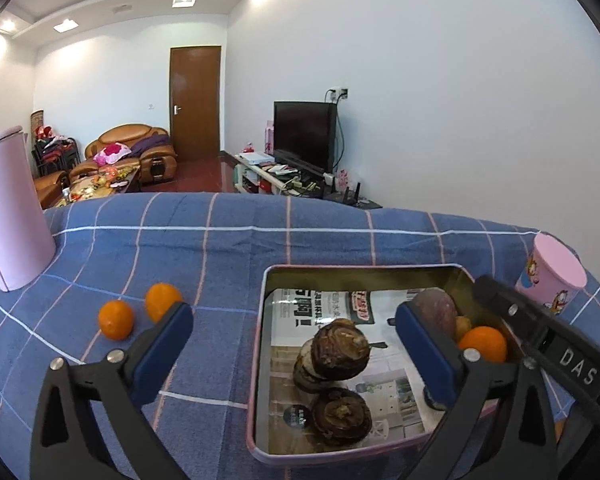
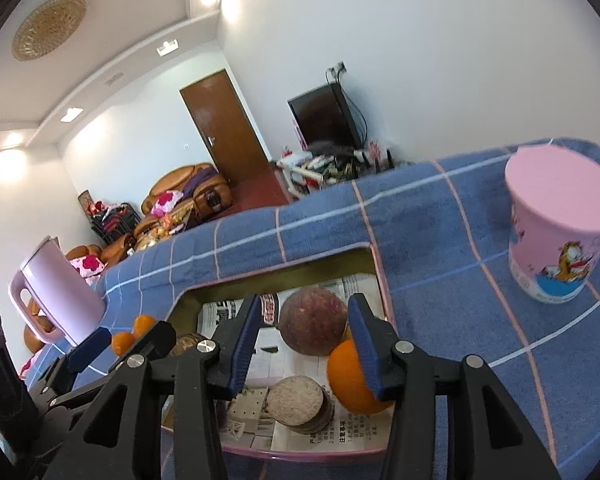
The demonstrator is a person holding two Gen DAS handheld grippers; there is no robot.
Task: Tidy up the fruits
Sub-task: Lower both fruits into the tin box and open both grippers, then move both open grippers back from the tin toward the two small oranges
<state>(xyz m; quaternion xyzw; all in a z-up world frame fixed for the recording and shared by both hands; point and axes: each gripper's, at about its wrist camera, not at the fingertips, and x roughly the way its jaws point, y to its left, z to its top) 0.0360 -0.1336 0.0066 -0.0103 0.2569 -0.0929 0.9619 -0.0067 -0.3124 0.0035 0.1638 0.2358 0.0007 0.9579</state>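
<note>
A pink-rimmed tin tray (image 1: 260, 360) lined with newspaper sits on the blue checked cloth. It holds dark brown round fruits (image 1: 342, 348), a purple fruit (image 1: 436, 308) and an orange (image 1: 482, 342). Two more oranges (image 1: 116, 319) lie on the cloth left of the tray. My left gripper (image 1: 296, 346) is open wide above the tray's left side, with the brown fruits below the gap and untouched. My right gripper (image 2: 305, 344) hovers over the tray with its jaws apart. The purple fruit (image 2: 312, 320) lies beyond the gap, and the orange (image 2: 350, 380) sits under the right pad, unclamped.
A pink kettle (image 1: 8, 208) stands at the cloth's left edge. A pink cartoon cup (image 2: 560, 232) stands right of the tray. The table's far edge drops to a room with sofas and a television.
</note>
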